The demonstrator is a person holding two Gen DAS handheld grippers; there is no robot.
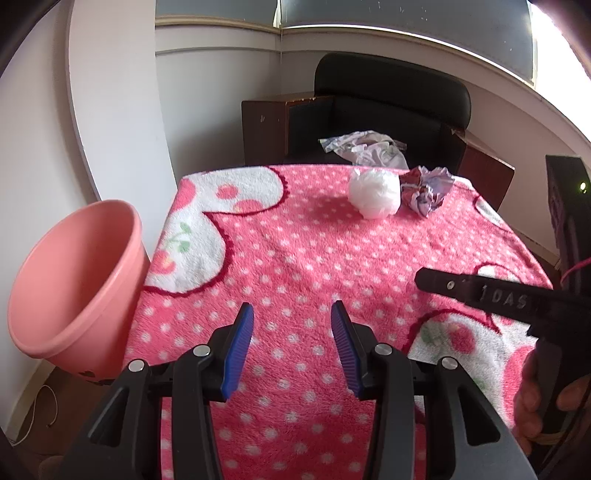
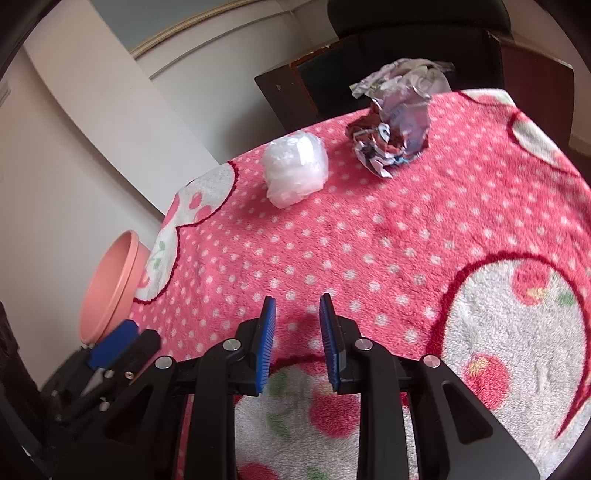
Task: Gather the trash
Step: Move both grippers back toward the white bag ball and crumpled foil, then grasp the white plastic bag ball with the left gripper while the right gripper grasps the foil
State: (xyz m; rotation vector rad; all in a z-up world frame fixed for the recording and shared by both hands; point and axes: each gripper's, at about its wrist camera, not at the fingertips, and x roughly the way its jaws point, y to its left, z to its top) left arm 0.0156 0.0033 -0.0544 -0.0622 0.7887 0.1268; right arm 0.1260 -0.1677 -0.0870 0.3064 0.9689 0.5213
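Empty left claw (image 1: 292,314) above pink blanket (image 1: 295,258), white wad (image 1: 375,194) beyond

White walls (image 1: 207,96) meet in a corner, crossed by a pale moulding rail (image 1: 221,23) under window panes, with bright daylight at the upper right. A black armchair (image 1: 391,96) with brown wooden sides stands beyond the table, which is draped in a pink polka-dot fleece blanket (image 1: 295,258). The floor is barely visible
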